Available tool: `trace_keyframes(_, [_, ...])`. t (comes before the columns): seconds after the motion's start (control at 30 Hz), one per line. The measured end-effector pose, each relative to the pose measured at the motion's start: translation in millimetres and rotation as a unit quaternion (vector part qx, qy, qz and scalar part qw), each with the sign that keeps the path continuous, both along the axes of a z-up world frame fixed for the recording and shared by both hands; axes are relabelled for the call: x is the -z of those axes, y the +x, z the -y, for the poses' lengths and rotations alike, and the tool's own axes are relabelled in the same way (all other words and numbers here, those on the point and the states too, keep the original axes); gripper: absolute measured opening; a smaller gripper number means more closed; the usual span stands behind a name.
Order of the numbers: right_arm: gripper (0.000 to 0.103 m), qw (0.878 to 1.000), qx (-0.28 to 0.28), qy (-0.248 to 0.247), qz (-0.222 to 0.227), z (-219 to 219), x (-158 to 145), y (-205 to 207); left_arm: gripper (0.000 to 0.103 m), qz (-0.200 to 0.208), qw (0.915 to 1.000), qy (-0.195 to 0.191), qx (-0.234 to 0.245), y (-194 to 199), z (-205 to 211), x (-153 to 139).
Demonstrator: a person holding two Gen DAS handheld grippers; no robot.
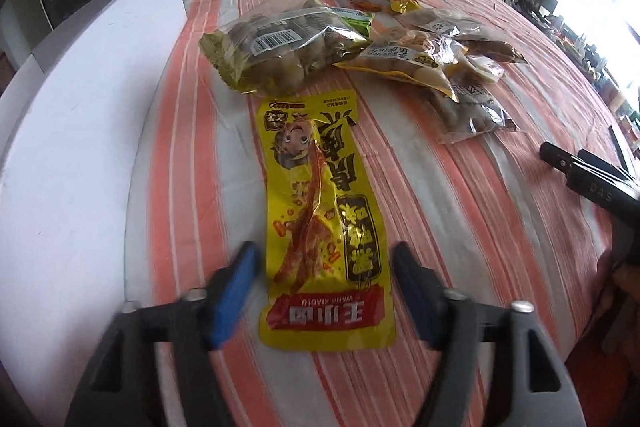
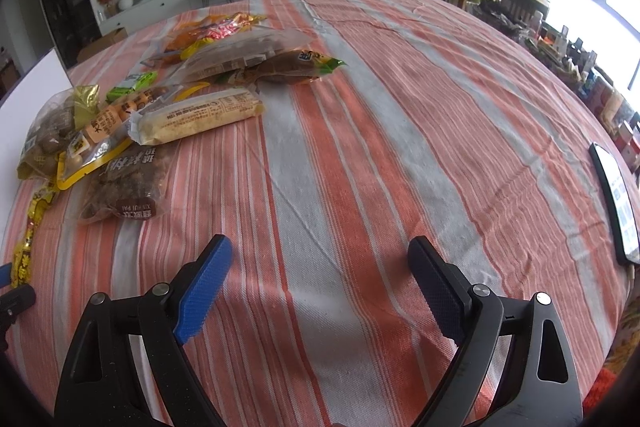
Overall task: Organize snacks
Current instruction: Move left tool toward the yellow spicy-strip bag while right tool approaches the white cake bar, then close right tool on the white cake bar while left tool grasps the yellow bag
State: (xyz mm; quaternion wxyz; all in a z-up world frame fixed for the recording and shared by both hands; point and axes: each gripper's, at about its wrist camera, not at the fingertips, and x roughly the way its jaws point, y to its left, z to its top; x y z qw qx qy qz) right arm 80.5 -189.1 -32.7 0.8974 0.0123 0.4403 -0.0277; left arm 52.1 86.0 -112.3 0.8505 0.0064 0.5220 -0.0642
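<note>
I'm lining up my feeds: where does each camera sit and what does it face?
Left wrist: rides the left tool, angled down at the yellow snack packet lying between its open blue pads, not gripped.
Right wrist: rides the right tool, angled down at bare striped tablecloth; phone at right.
Shared: the snack pile, the yellow packet, the TV.

yellow packet (image 1: 320, 227): "WANG XIAOLU" | brown bag (image 2: 128, 183): seemingly "XIN HUI PAI"

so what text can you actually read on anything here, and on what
"WANG XIAOLU": red band of the yellow snack packet, upside down.
"XIN HUI PAI": brown nut bag, upside down.
"DAS": right gripper.
Chinese characters, barcode digits and the other packets' labels: too small or blurred.
</note>
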Motion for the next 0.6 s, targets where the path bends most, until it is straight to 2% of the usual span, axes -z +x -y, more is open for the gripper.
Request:
trace_keyframes(0.03, [0.092, 1.000, 0.000, 0.000, 0.000, 0, 0, 0, 0.088, 0.002, 1.0000, -0.001, 0.000, 2, 1, 1])
trace_keyframes(0.13, [0.092, 1.000, 0.000, 0.000, 0.000, 0, 0, 0, 0.099, 0.014, 0.9996, 0.025, 0.005, 7, 12, 7])
trace_keyframes(0.17, [0.092, 1.000, 0.000, 0.000, 0.000, 0, 0, 0, 0.102, 0.019, 0.9996, 0.022, 0.005, 7, 12, 8])
trace_keyframes(0.4, [0.092, 1.000, -0.002, 0.007, -0.001, 1, 0, -1, 0.103, 0.060, 0.9980, 0.016, 0.011, 1, 10, 11])
trace_keyframes(0.43, [0.092, 1.000, -0.003, 0.015, -0.003, 2, -1, -1, 0.103, 0.063, 0.9978, 0.015, 0.012, 0, 10, 11])
trace_keyframes(0.53, [0.091, 0.993, -0.039, 0.109, -0.007, 0, -10, -1, 0.103, 0.067, 0.9976, 0.014, 0.012, 1, 9, 11])
trace_keyframes(0.6, [0.091, 0.989, -0.064, 0.129, -0.015, -15, -16, 8, 0.103, 0.069, 0.9975, 0.014, 0.010, 1, 10, 11])
